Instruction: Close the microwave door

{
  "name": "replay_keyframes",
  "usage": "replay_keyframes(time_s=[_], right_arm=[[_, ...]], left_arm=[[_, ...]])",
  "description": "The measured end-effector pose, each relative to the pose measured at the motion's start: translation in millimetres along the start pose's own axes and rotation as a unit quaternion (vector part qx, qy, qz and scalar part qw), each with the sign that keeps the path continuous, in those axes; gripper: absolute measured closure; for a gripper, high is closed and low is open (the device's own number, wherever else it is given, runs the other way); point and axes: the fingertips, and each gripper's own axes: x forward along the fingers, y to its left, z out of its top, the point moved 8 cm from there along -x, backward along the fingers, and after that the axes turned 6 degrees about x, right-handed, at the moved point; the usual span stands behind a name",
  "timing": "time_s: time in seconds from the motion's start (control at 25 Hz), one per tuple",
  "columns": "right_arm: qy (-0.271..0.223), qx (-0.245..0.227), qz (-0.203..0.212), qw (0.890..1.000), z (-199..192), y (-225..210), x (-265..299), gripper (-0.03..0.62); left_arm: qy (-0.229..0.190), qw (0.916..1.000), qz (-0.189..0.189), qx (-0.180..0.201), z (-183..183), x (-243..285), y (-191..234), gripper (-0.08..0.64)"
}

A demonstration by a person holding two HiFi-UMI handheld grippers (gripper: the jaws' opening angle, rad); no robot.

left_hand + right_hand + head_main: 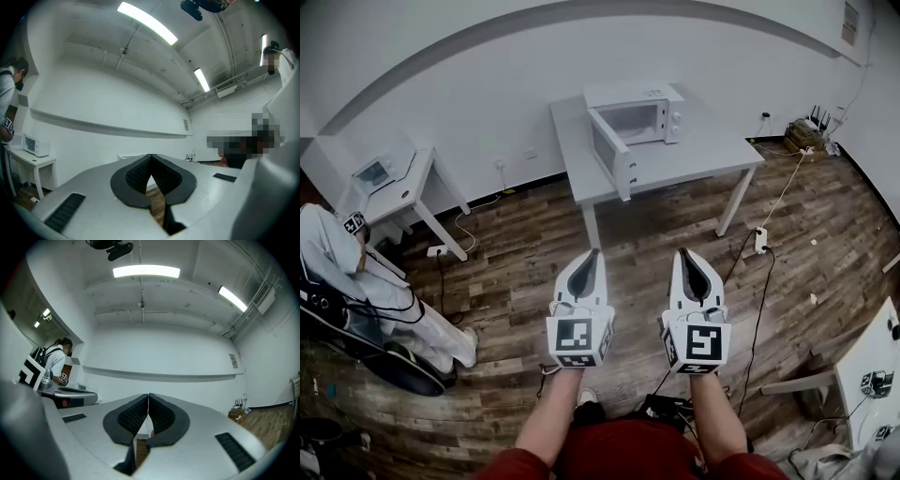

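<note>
A white microwave (pixel 642 111) stands on a grey table (pixel 694 155) at the far wall, its door (pixel 611 153) swung wide open toward me. Both grippers hang over the wooden floor well short of that table. My left gripper (pixel 591 254) is shut with nothing in it, its black pads (pixel 136 176) meeting at the tips. Beside it, my right gripper (pixel 687 253) is also shut and empty, pads (pixel 161 416) touching. In both gripper views the jaws point up at the white wall and ceiling lights.
A second small table (pixel 403 192) with a small microwave (pixel 375 172) stands at the left wall. A person in white (pixel 356 281) sits at the left. Cables and a power strip (pixel 760 240) lie on the floor at right. A white table corner (pixel 867 370) is at lower right.
</note>
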Motion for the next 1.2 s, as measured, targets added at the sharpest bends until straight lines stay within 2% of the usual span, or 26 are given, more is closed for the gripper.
replay_keyframes(time_s=[0.24,0.56,1.2], right_arm=[[0.001,0.007,0.016,1.000,-1.5,-25.5,1.1,0.565],[0.000,0.019,0.026,0.999,-8.2,-38.2,18.5,0.565],[0.019,-0.003,0.012,1.000,-31.0,-4.1,134.2,0.565]], left_arm=[[0.007,0.9997,0.020,0.007,1.8,7.8,-19.3,0.534],[0.014,0.9993,0.032,0.012,-4.5,25.2,-21.7,0.534],[0.007,0.9995,0.029,-0.012,-31.5,107.2,74.3,0.534]])
